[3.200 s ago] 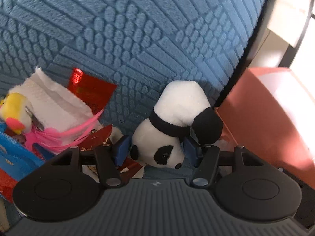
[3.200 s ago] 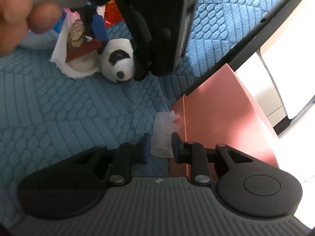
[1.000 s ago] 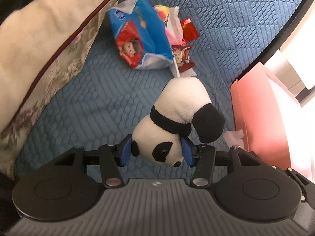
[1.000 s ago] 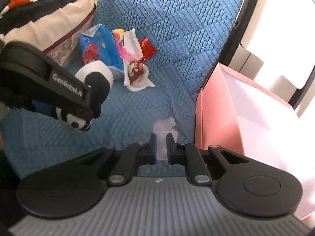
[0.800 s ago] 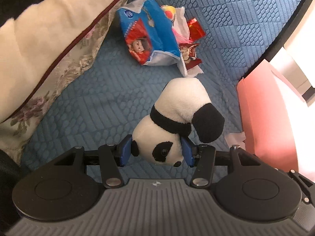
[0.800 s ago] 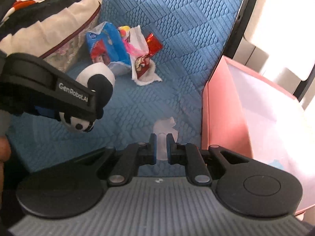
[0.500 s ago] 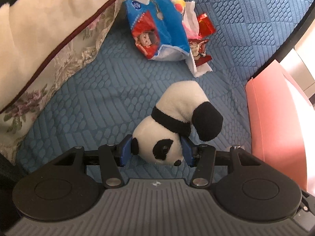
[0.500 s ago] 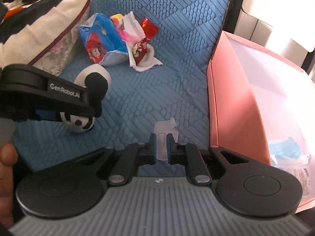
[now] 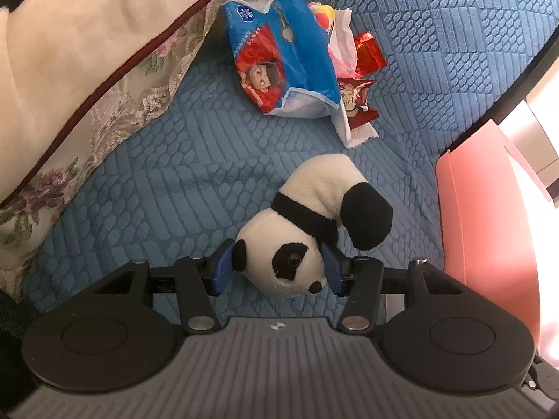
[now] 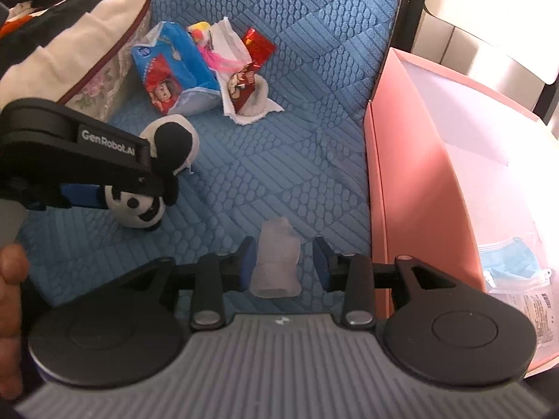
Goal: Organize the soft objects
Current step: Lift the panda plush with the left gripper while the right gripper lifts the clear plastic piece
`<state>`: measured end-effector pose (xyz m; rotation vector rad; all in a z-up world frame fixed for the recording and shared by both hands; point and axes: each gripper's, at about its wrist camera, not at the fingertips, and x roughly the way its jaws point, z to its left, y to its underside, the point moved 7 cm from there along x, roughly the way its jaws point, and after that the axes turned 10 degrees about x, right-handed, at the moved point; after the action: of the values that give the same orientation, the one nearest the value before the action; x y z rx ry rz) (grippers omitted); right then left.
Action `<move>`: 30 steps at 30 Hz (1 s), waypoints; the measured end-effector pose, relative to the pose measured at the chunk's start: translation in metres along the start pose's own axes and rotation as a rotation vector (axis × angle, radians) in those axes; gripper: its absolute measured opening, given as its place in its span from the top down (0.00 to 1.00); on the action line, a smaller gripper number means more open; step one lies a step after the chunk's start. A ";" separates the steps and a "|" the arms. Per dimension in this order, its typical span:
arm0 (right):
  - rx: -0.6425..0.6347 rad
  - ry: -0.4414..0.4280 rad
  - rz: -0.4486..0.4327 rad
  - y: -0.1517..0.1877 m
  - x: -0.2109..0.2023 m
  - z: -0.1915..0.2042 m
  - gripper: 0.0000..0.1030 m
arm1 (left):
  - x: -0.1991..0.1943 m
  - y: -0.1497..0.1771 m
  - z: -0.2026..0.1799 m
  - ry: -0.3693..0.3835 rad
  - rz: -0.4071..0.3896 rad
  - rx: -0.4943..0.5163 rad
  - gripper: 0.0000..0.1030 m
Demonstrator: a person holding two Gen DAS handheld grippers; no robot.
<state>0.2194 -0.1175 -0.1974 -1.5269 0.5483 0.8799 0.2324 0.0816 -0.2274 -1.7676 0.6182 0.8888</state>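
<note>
Right wrist view, biggest first: blue quilted sofa seat point(image 10: 286, 52) carries everything, cream floral cushion point(image 10: 70, 38) at its left edge, pink box point(image 10: 419, 181) hard against its right edge with a blue face mask point(image 10: 506, 262) already lying inside. Clutter pile sits at the back of the seat: blue snack bag point(image 10: 174, 66), white tissue with a small red packet point(image 10: 244, 87) on it, red foil wrapper point(image 10: 260, 45). Left claw point(image 9: 276, 269) is clenched on the plush panda point(image 9: 307, 223), pads squeezing the head from both sides, body and black leg hanging free above the seat, well clear of the pile and short of the box. Head grip looks good: it's the fattest, roundest part, stuffing compresses and fur gives friction; toy should be light, so slip risk is low, though the limp body will swing. Right claw point(image 10: 283, 265) has just been opening; crumpled white tissue wad point(image 10: 276, 262) stands between the jaws, brushing the left pad, clear gap at the right pad, so released rather than gripped. Wad is near weightless, crushes to nothing, may cling to a pad; retake it across the middle with the jaws nearly closed. It's over the seat just beside the box wall, not over the box.
</note>
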 end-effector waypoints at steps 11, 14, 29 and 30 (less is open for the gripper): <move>0.120 -0.046 0.098 0.010 0.023 -0.005 0.63 | 0.009 -0.008 -0.004 0.004 -0.007 0.027 0.41; 0.129 -0.074 0.115 0.011 0.027 -0.002 0.67 | 0.012 -0.008 -0.007 0.012 -0.001 0.028 0.41; 0.104 -0.064 0.068 0.007 0.022 -0.004 0.78 | 0.005 -0.012 -0.008 0.043 -0.007 0.011 0.42; 0.100 -0.061 0.060 0.005 0.020 -0.005 0.78 | 0.003 -0.012 -0.009 0.049 -0.010 0.011 0.42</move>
<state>0.2286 -0.1204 -0.2162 -1.3950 0.5877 0.9286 0.2457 0.0773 -0.2209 -1.7855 0.6448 0.8359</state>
